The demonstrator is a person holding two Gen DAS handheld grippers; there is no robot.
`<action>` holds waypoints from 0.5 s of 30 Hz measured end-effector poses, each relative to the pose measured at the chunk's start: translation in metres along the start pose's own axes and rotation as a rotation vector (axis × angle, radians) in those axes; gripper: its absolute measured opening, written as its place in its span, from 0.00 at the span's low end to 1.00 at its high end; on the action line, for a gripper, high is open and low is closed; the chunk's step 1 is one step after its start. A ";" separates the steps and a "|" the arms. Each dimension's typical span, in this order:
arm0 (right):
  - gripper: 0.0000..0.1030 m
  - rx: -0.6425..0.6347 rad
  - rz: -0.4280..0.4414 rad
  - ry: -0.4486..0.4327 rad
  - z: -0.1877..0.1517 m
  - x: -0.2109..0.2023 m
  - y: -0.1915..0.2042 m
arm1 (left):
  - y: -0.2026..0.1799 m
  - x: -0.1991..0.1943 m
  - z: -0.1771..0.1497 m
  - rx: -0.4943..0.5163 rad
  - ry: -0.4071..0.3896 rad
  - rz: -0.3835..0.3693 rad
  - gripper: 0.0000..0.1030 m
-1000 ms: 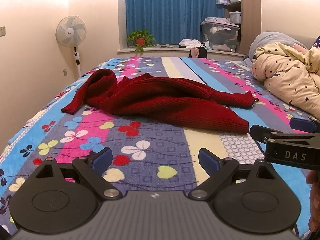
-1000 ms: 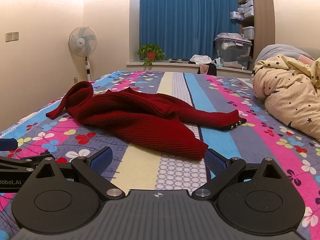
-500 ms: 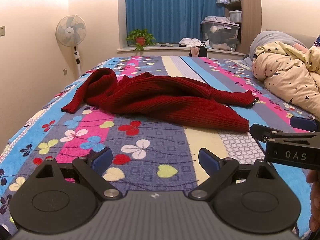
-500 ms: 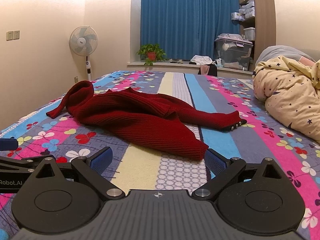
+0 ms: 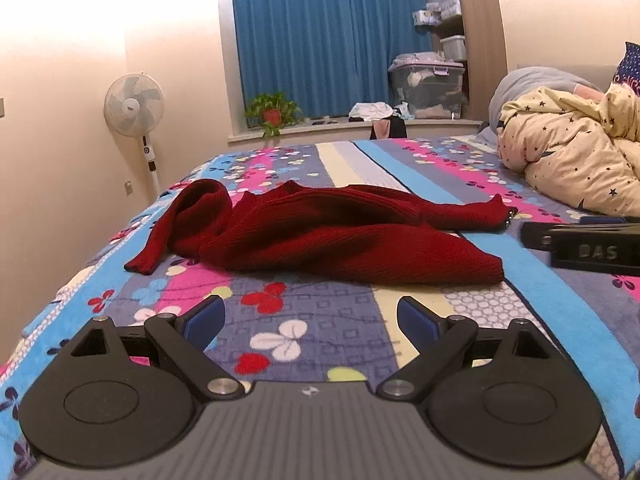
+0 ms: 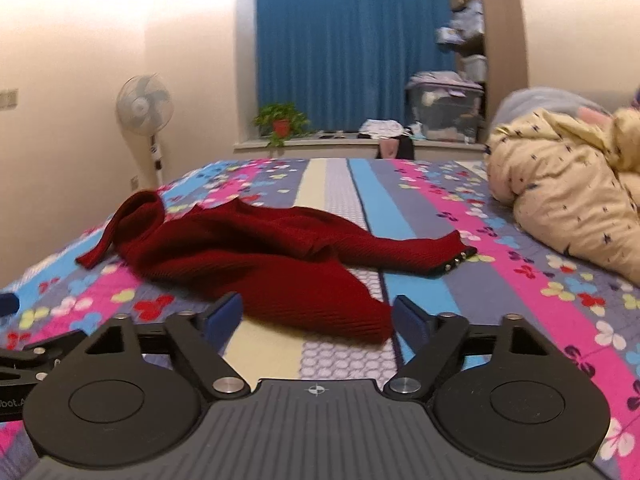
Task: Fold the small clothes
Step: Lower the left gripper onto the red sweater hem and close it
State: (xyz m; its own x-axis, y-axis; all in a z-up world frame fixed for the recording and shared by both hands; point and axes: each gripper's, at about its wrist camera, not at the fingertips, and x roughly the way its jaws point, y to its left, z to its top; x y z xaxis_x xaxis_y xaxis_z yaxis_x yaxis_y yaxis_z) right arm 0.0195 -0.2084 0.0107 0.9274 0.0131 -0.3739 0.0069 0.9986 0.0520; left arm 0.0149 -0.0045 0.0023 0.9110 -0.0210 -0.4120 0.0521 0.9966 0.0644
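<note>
You are holding both grippers low over the bed (image 5: 568, 312), facing the crumpled red knit sweater (image 5: 320, 236) lying across its middle. Your left gripper (image 5: 310, 318) is waiting wide open and empty. Your right gripper (image 6: 316, 320) is closing its fingers around the sweater's near corner, probably to pull it flat; no contact yet.

A bed (image 5: 280, 336) wears a striped floral cover. A star-print cream duvet (image 5: 568, 160) is bunched at its right. Beyond stand a white pedestal fan (image 5: 134, 106), a potted plant (image 5: 273, 114), blue curtains (image 5: 332, 36) and a lidded storage bin (image 5: 426, 84).
</note>
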 end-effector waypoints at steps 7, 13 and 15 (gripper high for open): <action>0.68 0.139 0.001 0.010 0.017 0.017 -0.027 | -0.007 0.080 0.052 -0.033 0.065 0.089 0.93; 0.69 0.209 -0.044 0.038 0.024 0.035 -0.050 | -0.023 0.170 0.113 -0.183 0.133 0.205 0.93; 0.69 0.231 -0.057 0.051 0.025 0.041 -0.057 | -0.030 0.199 0.130 -0.254 0.152 0.218 0.93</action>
State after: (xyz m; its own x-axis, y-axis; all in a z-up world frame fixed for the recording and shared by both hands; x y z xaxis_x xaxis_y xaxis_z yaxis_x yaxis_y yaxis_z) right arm 0.0665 -0.2662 0.0157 0.9030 -0.0344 -0.4282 0.1494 0.9597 0.2380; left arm 0.2477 -0.0488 0.0366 0.8173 0.1869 -0.5450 -0.2568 0.9649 -0.0543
